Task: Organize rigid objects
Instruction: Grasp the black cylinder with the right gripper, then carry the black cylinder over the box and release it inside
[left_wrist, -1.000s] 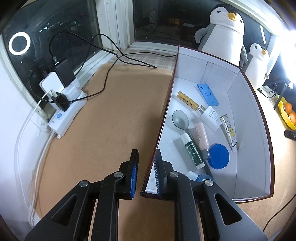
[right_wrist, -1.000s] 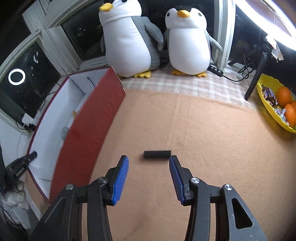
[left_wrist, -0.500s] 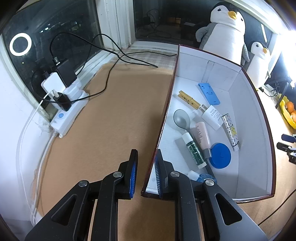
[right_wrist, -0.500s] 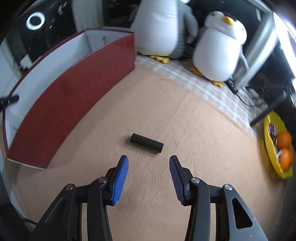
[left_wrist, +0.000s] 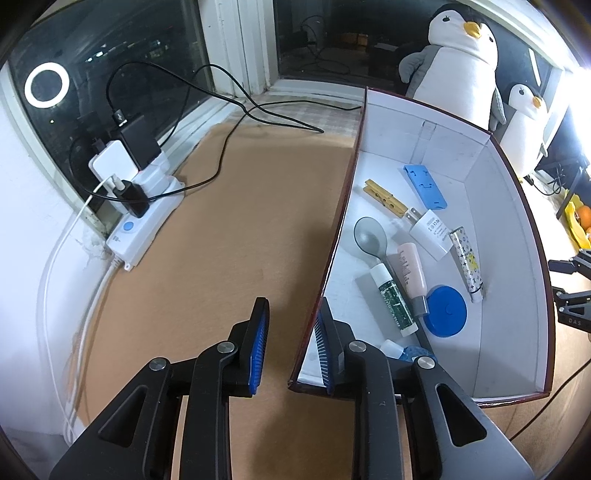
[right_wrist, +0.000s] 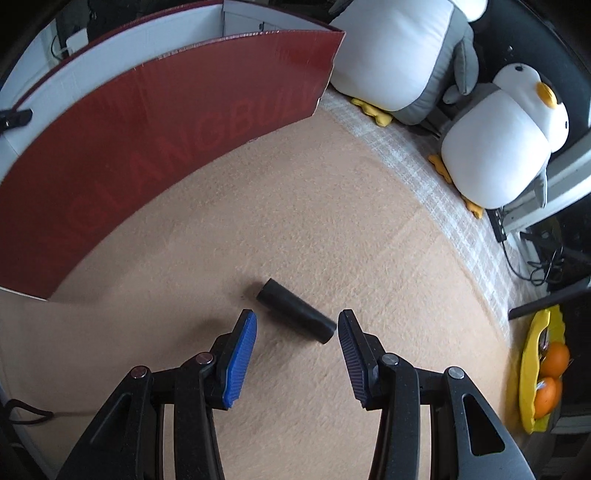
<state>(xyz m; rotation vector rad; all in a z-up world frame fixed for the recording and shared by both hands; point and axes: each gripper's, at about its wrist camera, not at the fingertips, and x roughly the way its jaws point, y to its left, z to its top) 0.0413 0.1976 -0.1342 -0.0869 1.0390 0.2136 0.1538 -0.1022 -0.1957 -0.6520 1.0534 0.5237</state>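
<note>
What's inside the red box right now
In the box: a blue phone stand, wooden clothespin, white charger, grey spoon, two tubes, patterned stick, blue lid. The left gripper partly covers a small bottle.

The right gripper (right_wrist: 297, 345) is dropping toward the black cylinder (right_wrist: 296, 311) (rolling too); the left gripper (left_wrist: 290, 345) is loosening off the box wall (left_wrist: 334, 243).
</note>
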